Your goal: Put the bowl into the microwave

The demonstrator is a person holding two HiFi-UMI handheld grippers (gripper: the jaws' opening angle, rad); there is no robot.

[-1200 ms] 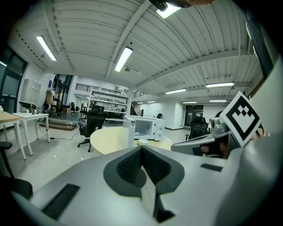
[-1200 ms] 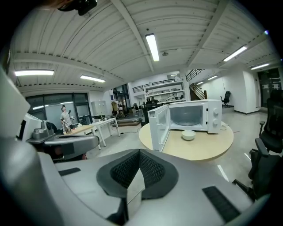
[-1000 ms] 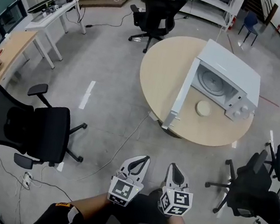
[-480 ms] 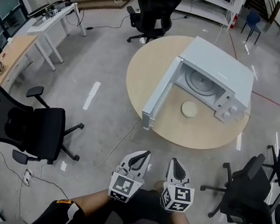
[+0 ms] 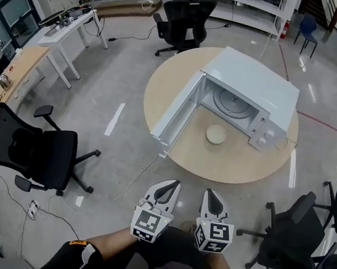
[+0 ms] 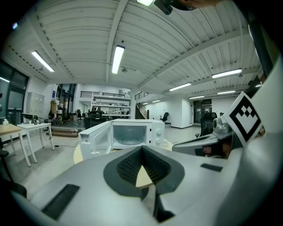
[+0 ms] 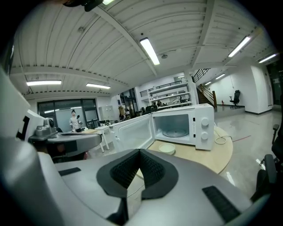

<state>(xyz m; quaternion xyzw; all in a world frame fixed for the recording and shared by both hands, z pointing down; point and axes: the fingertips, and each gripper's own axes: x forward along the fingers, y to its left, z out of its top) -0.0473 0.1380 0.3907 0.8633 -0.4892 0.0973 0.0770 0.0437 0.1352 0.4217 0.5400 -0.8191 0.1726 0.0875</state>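
Note:
A white microwave stands on a round wooden table with its door swung wide open to the left. A pale shallow bowl sits on the table just in front of the open cavity. My left gripper and right gripper are side by side low in the head view, over the floor and well short of the table. Both look shut with nothing in them. In the left gripper view the left gripper points at the microwave. The right gripper faces the microwave and the bowl.
Black office chairs stand at the left, at the right and beyond the table. A cable runs across the floor to the table. Desks line the left wall. A person stands far off.
The table and microwave have come nearer and slid leftward in the head view as I approach. Both grippers keep the same pose and stay shut.

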